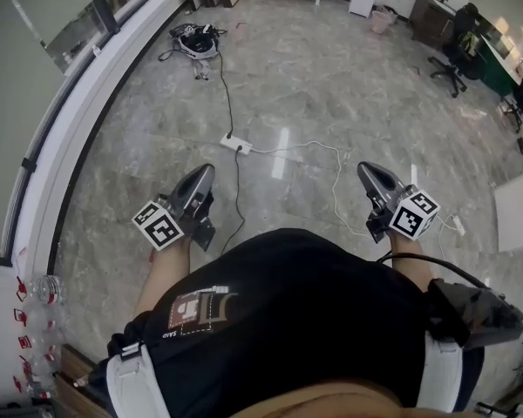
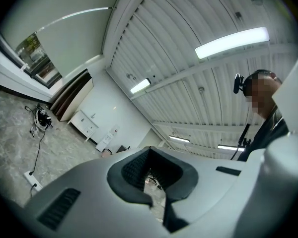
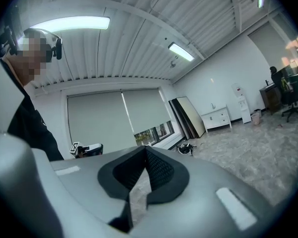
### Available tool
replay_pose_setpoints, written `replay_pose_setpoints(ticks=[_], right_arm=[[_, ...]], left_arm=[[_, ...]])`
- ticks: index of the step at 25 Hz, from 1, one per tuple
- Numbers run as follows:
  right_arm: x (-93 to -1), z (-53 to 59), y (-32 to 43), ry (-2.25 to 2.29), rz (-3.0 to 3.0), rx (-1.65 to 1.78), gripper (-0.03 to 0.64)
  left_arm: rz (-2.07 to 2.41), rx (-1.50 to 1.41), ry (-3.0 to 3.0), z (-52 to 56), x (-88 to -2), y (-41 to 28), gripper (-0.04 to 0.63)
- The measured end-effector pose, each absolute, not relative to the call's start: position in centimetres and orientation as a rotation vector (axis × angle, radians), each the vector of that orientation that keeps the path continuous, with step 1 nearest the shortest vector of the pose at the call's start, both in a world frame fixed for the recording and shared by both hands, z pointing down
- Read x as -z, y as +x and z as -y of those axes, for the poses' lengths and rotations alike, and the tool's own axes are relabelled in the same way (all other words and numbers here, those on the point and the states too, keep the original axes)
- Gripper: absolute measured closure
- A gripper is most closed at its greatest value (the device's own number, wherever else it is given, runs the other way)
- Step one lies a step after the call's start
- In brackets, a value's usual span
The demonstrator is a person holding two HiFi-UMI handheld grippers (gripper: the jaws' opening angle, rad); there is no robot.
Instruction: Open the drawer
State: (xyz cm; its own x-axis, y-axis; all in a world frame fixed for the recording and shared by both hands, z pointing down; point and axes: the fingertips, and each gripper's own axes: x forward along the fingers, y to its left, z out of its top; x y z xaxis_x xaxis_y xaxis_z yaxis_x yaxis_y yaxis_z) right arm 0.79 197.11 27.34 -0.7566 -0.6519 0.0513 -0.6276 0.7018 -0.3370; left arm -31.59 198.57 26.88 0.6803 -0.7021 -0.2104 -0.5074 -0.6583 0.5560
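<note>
- Both tools idle: the left gripper (image 1: 204, 171) and right gripper (image 1: 367, 169) are held at the person's waist, pointing out over the floor (image 1: 314, 85). Each has its jaws closed tip to tip on nothing.
- No drawer is within reach. The only drawer fronts in sight belong to a white cabinet (image 3: 216, 117) against the wall at the floor's far edge, well apart from both grippers.
- Judged from that distance, a drawer there should be rigid and light and slide straight out. The hold would be its knob or pull, at mid-front.
- The pulls are too small to make out, and the head view cuts off the cabinet's top.
- Between person and cabinet lie a power strip (image 1: 236, 144) and its trailing cables.
- Things at the floor's near left corner are cut off and unclear.
</note>
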Motion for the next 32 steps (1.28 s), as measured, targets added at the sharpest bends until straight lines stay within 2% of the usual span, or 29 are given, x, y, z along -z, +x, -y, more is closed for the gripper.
replay_pose_setpoints(ticks=[6, 13, 20, 32], right_arm=[[-26.1, -190.3, 8.3, -0.994, -2.838, 0.514, 0.615], [-26.6, -185.3, 12.8, -0.950, -2.826, 0.527, 0.615], [-28.8, -180.0, 11.7, -1.038, -2.792, 0.568, 0.615], [-25.8, -167.8, -0.1, -1.281, -2.754, 0.409, 0.615]], left_arm=[[1.020, 0.605, 2.387, -193.8, -25.8, -24.6, 0.597], [1.030, 0.573, 2.369, -189.1, -25.3, -19.4, 0.597], [1.002, 0.540, 2.372, -182.6, -26.8, -21.3, 0.597], [0.855, 0.456, 2.499, -166.8, -25.5, -31.8, 0.597]])
